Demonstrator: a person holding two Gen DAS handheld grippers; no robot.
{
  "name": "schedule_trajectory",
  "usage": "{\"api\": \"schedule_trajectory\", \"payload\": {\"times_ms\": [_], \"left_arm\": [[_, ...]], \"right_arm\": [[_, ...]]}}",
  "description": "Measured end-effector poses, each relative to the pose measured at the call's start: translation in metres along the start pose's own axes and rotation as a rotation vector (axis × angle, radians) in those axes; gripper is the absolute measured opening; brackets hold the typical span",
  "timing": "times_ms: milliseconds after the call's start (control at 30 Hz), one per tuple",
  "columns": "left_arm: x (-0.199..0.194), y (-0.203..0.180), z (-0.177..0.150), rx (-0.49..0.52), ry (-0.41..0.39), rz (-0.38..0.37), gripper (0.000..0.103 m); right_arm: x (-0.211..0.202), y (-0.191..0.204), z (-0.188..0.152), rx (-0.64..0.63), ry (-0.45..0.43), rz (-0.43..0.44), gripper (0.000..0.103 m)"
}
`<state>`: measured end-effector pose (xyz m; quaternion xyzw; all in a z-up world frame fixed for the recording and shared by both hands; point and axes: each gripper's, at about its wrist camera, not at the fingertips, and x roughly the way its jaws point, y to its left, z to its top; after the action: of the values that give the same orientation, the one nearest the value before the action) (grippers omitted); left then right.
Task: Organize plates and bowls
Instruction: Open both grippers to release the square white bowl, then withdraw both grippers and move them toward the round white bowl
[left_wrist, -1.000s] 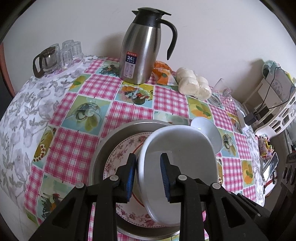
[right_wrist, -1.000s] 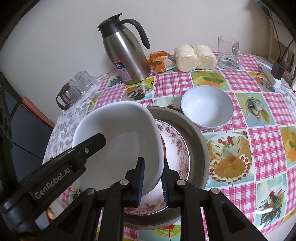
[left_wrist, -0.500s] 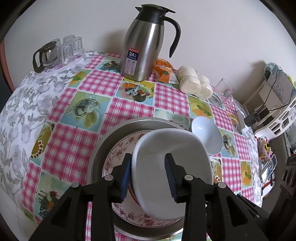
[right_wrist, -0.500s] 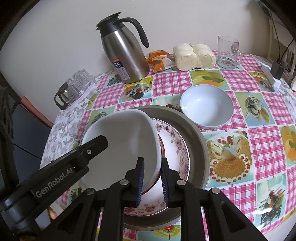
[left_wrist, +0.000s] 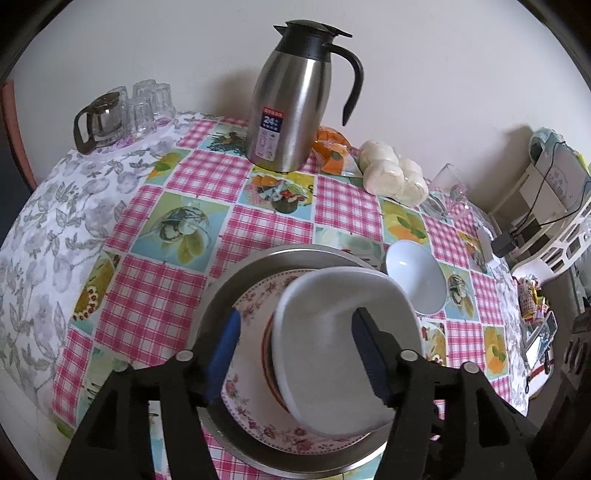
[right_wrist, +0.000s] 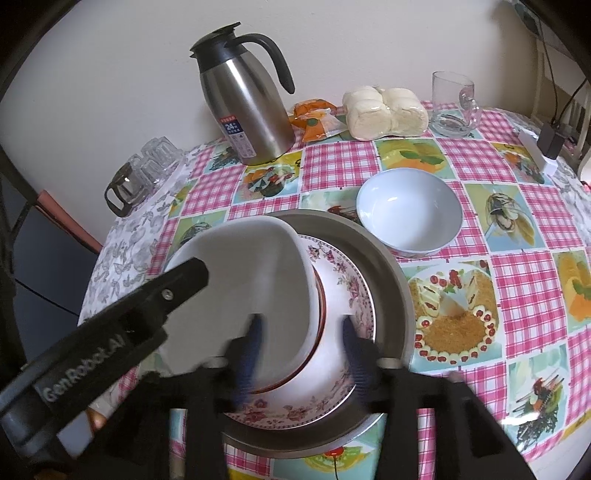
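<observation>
A white square bowl (left_wrist: 340, 354) (right_wrist: 251, 269) rests tilted on a red-rimmed dish (right_wrist: 320, 295), which sits on a floral plate (left_wrist: 255, 295) (right_wrist: 343, 280) inside a round metal tray (left_wrist: 236, 273) (right_wrist: 391, 280). My left gripper (left_wrist: 295, 332) straddles the bowl's left rim. Its jaws are opening and the pads stand clear of the rim. My right gripper (right_wrist: 301, 328), blurred, straddles the bowl's right rim, and its jaws are also opening off it. A small round white bowl (left_wrist: 417, 277) (right_wrist: 410, 214) stands on the cloth just beyond the tray.
At the back of the table stand a steel thermos jug (left_wrist: 295, 99) (right_wrist: 247, 107), a glass pot with several tumblers (left_wrist: 122, 114), an orange packet (right_wrist: 314, 122), wrapped buns (right_wrist: 384, 107) and a glass mug (right_wrist: 452, 103). The table edge curves down on the left.
Both grippers have spread their jaws and let go of the white square bowl's rim. The bowl has sunk onto the red-rimmed dish in the tray.
</observation>
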<state>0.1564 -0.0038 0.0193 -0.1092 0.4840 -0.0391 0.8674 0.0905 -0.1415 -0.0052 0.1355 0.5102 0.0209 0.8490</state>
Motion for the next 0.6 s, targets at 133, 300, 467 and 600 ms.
{"api": "schedule_trajectory", "payload": {"times_ms": [133, 300, 467, 600], "left_arm": [[-0.003, 0.009, 0.003, -0.021, -0.011, 0.042, 0.070], [-0.008, 0.020, 0.006, -0.027, -0.044, 0.101, 0.082], [-0.009, 0.028, 0.007, -0.029, -0.069, 0.162, 0.092], [-0.007, 0.032, 0.007, -0.022, -0.075, 0.200, 0.097]], "right_arm": [[-0.004, -0.001, 0.001, 0.003, -0.012, -0.006, 0.065], [-0.005, -0.004, 0.002, 0.014, -0.015, -0.020, 0.070], [-0.007, -0.007, 0.003, 0.022, -0.028, -0.032, 0.075], [-0.011, -0.010, 0.004, 0.032, -0.047, -0.034, 0.079]]}}
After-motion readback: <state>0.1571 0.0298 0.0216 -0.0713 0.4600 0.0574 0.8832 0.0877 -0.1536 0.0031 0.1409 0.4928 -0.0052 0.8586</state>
